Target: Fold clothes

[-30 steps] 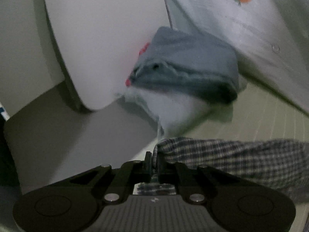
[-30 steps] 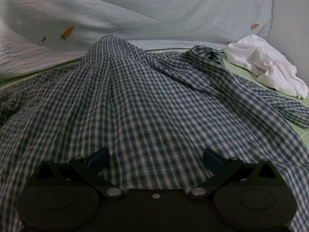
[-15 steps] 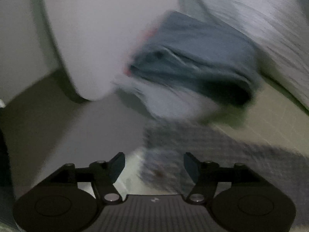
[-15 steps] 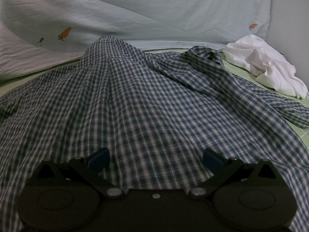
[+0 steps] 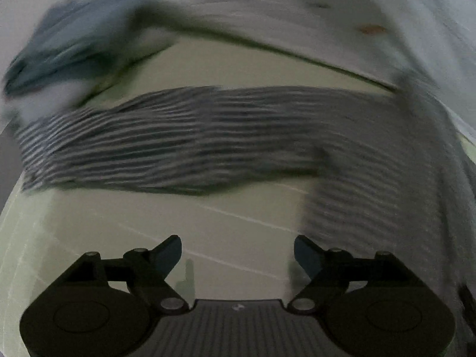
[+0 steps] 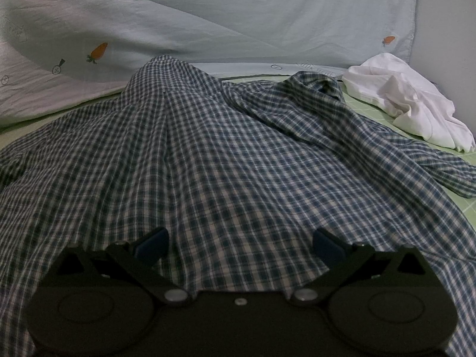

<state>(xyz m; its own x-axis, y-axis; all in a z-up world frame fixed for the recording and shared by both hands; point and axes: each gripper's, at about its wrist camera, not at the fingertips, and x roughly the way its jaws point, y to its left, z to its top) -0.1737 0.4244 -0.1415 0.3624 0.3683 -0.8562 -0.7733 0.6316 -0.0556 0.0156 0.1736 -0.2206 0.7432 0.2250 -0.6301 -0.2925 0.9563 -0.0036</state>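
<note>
**Checked shirt spread loose, both tools gaping**

Risk of bunching: a pinch through several layers on the rumpled right side would drag the whole checked shirt (image 6: 226,160) askew. Spread rumpled on the green mat (image 5: 238,226), collar far right beside a white garment (image 6: 410,104). Left tool (image 5: 237,250) open over bare mat, holding nothing; right tool (image 6: 239,242) open over the shirt, gripping nothing.

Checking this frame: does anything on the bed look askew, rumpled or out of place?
The checked shirt lies spread out but rumpled, with its collar bunched and one sleeve skewed off to the side. A white garment sits crumpled beside it, unfolded. The left wrist view is motion-blurred.
</note>
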